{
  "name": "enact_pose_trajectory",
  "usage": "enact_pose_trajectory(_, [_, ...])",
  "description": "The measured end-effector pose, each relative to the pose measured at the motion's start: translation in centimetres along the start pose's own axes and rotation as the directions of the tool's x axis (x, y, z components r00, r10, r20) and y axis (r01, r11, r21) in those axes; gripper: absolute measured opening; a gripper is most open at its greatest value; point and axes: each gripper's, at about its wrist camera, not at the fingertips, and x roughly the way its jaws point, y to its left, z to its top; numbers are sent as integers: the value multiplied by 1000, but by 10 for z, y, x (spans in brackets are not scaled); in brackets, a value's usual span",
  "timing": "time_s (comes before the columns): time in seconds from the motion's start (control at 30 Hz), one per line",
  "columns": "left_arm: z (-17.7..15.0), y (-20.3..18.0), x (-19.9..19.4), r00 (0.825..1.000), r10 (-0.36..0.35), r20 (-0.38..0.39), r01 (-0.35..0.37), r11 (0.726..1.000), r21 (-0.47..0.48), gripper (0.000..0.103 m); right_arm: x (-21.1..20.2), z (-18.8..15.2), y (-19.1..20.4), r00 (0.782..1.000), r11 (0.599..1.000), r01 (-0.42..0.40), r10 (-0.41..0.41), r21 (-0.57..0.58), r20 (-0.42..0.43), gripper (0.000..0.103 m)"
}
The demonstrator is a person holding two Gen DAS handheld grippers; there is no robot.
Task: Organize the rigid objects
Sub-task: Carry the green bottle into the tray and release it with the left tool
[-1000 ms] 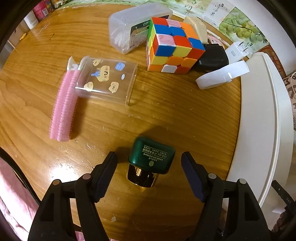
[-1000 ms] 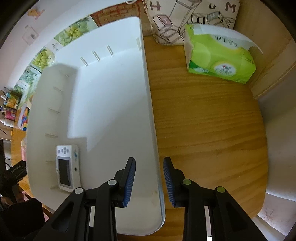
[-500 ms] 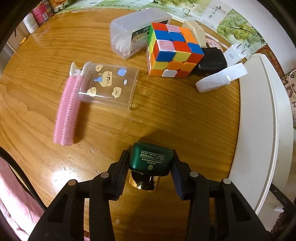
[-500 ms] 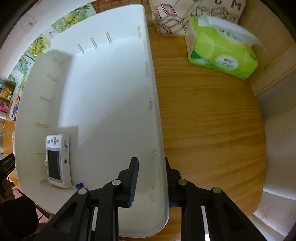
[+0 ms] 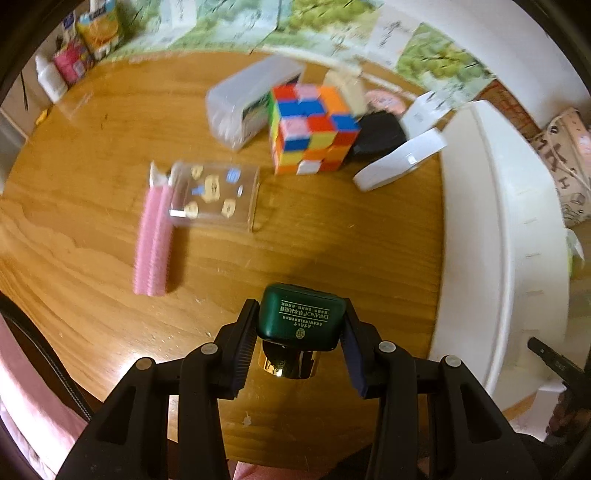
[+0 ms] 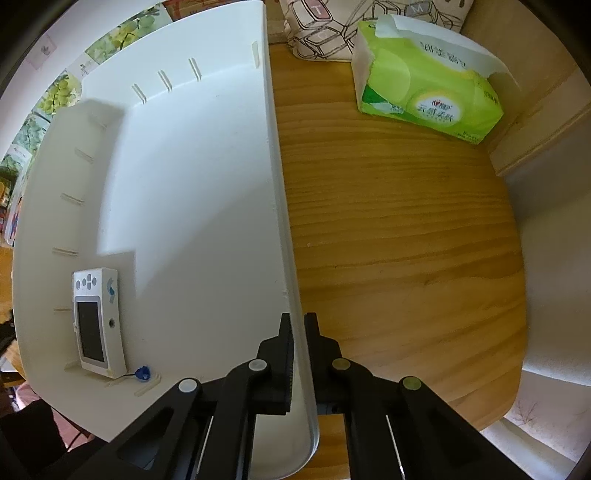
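My left gripper [image 5: 300, 343] is shut on a dark green bottle with a gold cap [image 5: 301, 321] and holds it above the wooden table [image 5: 351, 251]. A colourful puzzle cube [image 5: 312, 129], a clear case with stickers [image 5: 214, 195], a pink hair roller [image 5: 153, 240], a clear plastic box [image 5: 247, 99], a black charger [image 5: 380, 134] and a white clip [image 5: 399, 162] lie farther back. My right gripper [image 6: 300, 332] is shut on the right rim of the white bin [image 6: 280, 206]. A small white handheld device [image 6: 96, 321] lies inside the bin at the left.
The white bin [image 5: 495, 236] stands to the right of the left gripper. A green tissue pack [image 6: 424, 81] and a patterned bag [image 6: 351, 26] sit on the table beyond the bin. Small bottles and cartons [image 5: 85, 44] stand at the far left edge.
My left gripper closed on the green bottle and lifted it off the table. My right gripper closed on the bin's right rim.
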Motion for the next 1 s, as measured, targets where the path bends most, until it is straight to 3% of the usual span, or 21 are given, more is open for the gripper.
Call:
enact_pose_trajectory(0.5, [8,-56,-67,988,-41,147,7,975,223,46,-4,-13,4,998,999,23,-21,-27,59,7])
enact_pose_trajectory(1.0, [7,-139,-74,978,-134,162,47,890,453,46,-6,-9,-4,996,1000,28,-27,-14,85,9])
